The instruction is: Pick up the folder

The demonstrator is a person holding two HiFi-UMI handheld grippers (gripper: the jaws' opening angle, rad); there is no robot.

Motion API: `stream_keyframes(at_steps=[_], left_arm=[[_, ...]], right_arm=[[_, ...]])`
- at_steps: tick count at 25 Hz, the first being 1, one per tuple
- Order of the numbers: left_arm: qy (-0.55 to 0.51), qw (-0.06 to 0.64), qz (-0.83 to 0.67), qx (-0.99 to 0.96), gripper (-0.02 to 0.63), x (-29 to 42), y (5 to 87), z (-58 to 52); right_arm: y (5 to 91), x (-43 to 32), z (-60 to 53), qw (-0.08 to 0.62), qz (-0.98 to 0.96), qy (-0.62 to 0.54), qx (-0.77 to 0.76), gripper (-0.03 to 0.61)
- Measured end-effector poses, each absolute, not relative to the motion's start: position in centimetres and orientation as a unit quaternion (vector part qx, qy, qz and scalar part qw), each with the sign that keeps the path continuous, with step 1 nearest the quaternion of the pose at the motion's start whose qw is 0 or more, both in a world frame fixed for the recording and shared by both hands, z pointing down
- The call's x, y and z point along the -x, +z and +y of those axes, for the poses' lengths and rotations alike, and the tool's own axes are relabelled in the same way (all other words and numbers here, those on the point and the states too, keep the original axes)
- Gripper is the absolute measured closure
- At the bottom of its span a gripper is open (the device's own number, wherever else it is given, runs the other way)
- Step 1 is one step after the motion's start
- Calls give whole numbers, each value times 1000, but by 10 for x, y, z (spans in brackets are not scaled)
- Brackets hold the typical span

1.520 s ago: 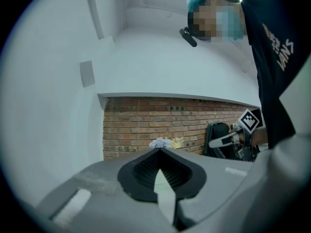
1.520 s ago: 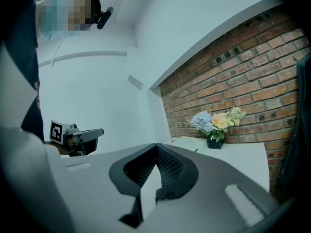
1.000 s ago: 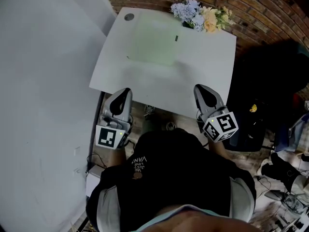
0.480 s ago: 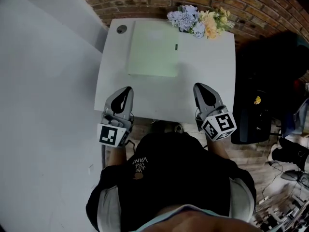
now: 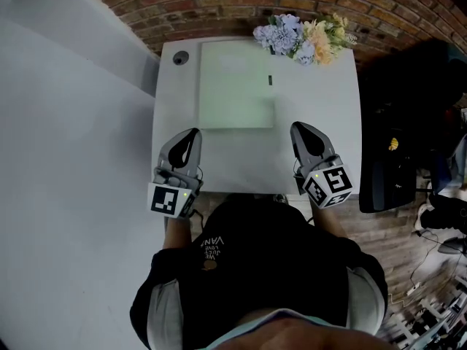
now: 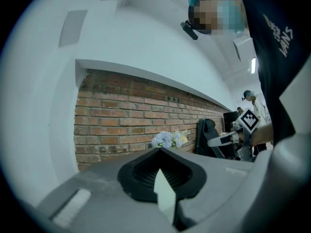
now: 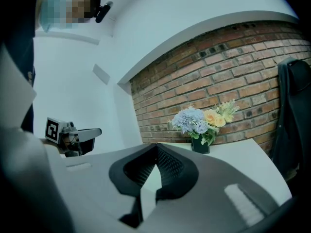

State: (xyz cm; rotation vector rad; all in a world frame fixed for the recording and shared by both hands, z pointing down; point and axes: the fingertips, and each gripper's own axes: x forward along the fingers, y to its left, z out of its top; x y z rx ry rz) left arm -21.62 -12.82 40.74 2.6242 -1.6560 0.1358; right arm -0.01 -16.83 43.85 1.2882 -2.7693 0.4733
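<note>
Hovering at near table point(image 5: 321, 122) edge | left gripper point(image 5: 190, 134) pinched closed, empty | right gripper point(image 5: 300, 128) same | folder point(image 5: 236, 84) flat on table, ahead between both, long axis pointing away, nearer left

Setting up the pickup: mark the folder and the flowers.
folder point(image 5: 236, 84): head view, centre of its pale green cover.
flowers point(image 5: 302, 38): head view, middle of the bunch.

The person wears a black top point(image 5: 255, 268) with small white lettering point(image 5: 211, 248) at its nine o'clock side, and pale sleeves point(image 5: 162, 313). The left gripper point(image 5: 193, 133) and right gripper point(image 5: 298, 127) are grey shells with black ribbed pads point(image 6: 146, 171). At each one's six o'clock end is a marker cube point(image 5: 166, 200) with a green light.
</note>
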Motion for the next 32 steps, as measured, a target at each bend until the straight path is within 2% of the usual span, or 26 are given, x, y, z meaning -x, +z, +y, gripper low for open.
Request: stream_keyframes(at_steps=[4,32], left_arm=[[43,7,-516,-855,614,222,411,-141],[58,105,-496,-860,614,245,488,-201]], right_arm=[[446,6,-175,29,-891,155,-425,580],[523,46,-218,79,-876,195,-434,580]])
